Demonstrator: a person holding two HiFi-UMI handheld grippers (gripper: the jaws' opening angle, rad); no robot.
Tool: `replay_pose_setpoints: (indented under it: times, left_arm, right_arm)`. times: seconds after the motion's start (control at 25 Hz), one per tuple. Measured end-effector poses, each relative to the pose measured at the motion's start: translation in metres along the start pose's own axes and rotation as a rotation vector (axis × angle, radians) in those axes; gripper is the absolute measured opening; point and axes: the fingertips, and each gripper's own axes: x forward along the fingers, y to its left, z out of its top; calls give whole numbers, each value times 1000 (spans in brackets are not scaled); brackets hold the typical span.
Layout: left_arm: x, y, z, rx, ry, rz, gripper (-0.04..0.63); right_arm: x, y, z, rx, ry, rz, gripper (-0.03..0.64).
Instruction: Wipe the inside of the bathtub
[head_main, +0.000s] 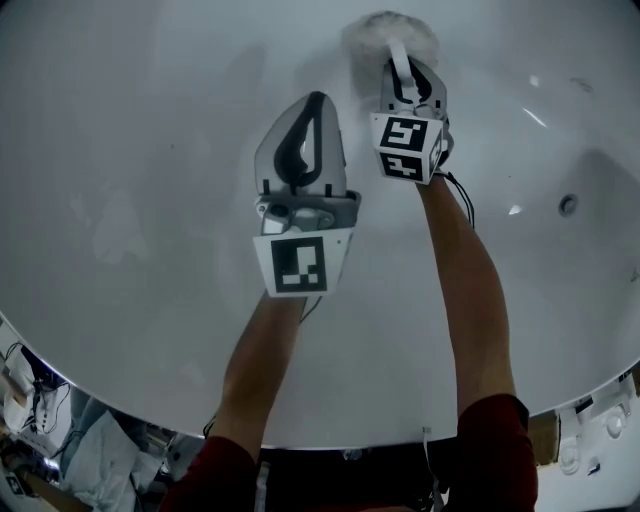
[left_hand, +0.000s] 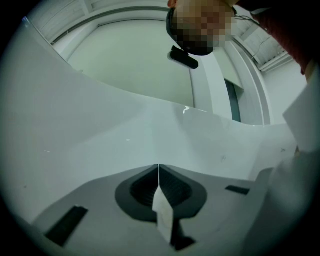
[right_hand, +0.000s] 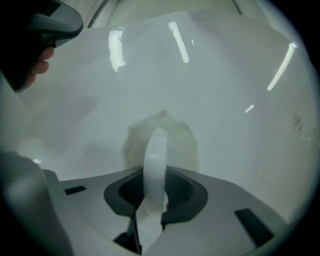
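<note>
A round fluffy white scrubbing pad (head_main: 388, 34) with a white loop handle (right_hand: 155, 165) is pressed against the white inner wall of the bathtub (head_main: 150, 150). My right gripper (head_main: 405, 70) is shut on that handle, and the pad (right_hand: 160, 135) shows just beyond its jaws. My left gripper (head_main: 312, 110) hovers over the tub wall to the left of the pad, shut with nothing in it; its jaws meet in a thin line (left_hand: 159, 175). In the left gripper view only the smooth tub wall (left_hand: 100, 145) lies ahead.
A round metal drain or overflow fitting (head_main: 568, 205) sits in the tub at right. The tub's rim (head_main: 120, 395) curves along the bottom, with cluttered floor beyond it (head_main: 60, 430). Light streaks reflect on the glossy wall (right_hand: 177, 35).
</note>
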Motion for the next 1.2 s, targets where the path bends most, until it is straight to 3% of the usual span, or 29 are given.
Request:
replay_pose_setpoints:
  times: [0.12,0.32,0.4,0.76,0.92,1.12,1.2]
  left_arm:
    - [-9,0,28,4,-18,-10,17]
    - [-23,152,92,16,-36,-34,15]
    - [-20,161,101,23,-33,-53,16]
    - [-15,-60,79,18,-19,-139,17]
    - [-10,-155,56,25,-7,-176,15]
    - [-14,-210,25,52,23,-218,17]
    - [-4,-241,27,51,25,-229,16]
  right_arm:
    - [-20,-5,22,-28,-11,-15,90]
    - [10,118,138,-65,-29,-19,91]
    - [11,123,150,-67,-32,-29,91]
    - [-85,-58,29,-35,-6,-108,90]
    - [-122,-136,-45,-11,29,-144,91]
    - [-146,-174,-114,33,81,-175,91]
    - [-156,-211,-126,53,88,-205,91]
